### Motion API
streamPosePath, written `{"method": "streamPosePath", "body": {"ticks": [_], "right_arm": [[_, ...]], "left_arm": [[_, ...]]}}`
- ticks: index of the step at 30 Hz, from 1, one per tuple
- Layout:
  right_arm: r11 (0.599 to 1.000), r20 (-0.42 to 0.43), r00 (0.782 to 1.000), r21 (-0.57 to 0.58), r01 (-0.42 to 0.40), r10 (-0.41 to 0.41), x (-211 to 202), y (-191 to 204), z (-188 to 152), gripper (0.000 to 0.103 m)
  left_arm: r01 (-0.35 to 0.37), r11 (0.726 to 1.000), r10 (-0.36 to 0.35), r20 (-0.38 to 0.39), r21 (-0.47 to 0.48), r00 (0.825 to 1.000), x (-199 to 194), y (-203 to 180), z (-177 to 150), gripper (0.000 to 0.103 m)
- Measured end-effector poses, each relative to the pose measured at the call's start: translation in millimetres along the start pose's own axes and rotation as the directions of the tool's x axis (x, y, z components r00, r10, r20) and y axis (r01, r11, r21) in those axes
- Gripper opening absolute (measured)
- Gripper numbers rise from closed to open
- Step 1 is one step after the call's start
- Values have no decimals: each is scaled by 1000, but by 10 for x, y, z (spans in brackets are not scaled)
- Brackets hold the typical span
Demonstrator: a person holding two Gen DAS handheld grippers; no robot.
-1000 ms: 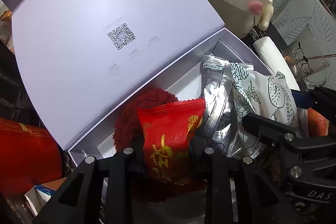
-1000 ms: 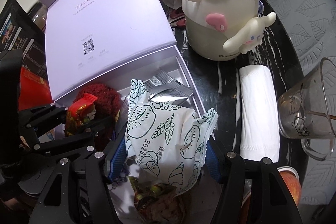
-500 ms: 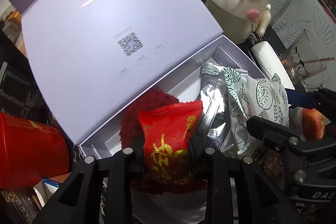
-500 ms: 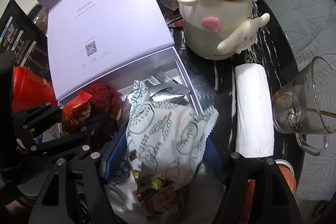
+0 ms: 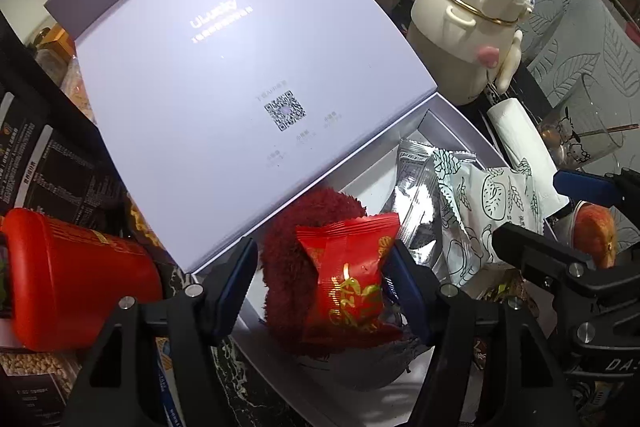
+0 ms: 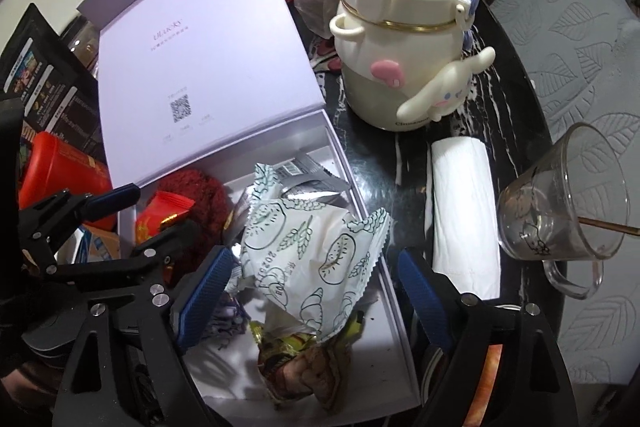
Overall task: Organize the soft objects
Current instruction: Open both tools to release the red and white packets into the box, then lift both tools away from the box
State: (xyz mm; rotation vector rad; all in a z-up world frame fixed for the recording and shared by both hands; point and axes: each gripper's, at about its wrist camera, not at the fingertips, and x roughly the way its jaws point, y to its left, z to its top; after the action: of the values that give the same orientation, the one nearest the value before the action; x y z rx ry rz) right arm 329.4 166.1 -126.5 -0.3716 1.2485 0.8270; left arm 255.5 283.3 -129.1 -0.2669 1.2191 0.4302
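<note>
A: Looking from the left of the white box (image 5: 448, 119), what worried you?

B: The left gripper (image 5: 320, 267) had just been opening around the red packet (image 5: 348, 275). Its left pad stood clear, and the right pad was at most brushing the wrapper, so I'd call it let go. The packet sat propped on the dark red fluffy thing (image 5: 320, 207) at the box's left end. I judged it could topple toward the near edge, or catch on that right pad and lift out if the gripper rose.

A: And further right in the box?

B: The right gripper (image 6: 312, 291) had also just been widening, with the white leaf-print packet (image 6: 316, 259) between the pads but neither pressing it. It lay slanted over the silver sachets (image 6: 308, 183) and a crumpled yellow-brown wrapper (image 6: 304, 359), bulging above the wall. My guess was the lid (image 6: 192, 67), standing open behind, might not shut flat.

A: How did the packets look?

B: Puffy, crinkled, glossy; the red one carried gold print, the white one green outline drawings. Right of the box, on the bench (image 6: 372, 155), a glass cup (image 6: 560, 211) lay tipped near the right gripper's arm, an easy thing to knock.
</note>
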Motion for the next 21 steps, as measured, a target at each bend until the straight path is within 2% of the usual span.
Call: {"method": "streamPosePath", "body": {"ticks": [6,12,17,21], "right_arm": [[1000,28,1000,-28,-1,2,-125,102,60,86],[997,99,995,-72,5,2,-475,257,170,86],[996,178,984,-93,12,5,-848,363,220,86],[994,254,967,-107,15,12,-1248,463,204,86]], "left_arm": [[-13,1000,13,50,-13,999,-311,147,14,66],[-38,999,41,125,-28,991,-784,241,76,66],[-52,998,59,212,-40,975,-1282,252,93,66],[-60,997,68,274,-39,959,-1665,239,30,66]]}}
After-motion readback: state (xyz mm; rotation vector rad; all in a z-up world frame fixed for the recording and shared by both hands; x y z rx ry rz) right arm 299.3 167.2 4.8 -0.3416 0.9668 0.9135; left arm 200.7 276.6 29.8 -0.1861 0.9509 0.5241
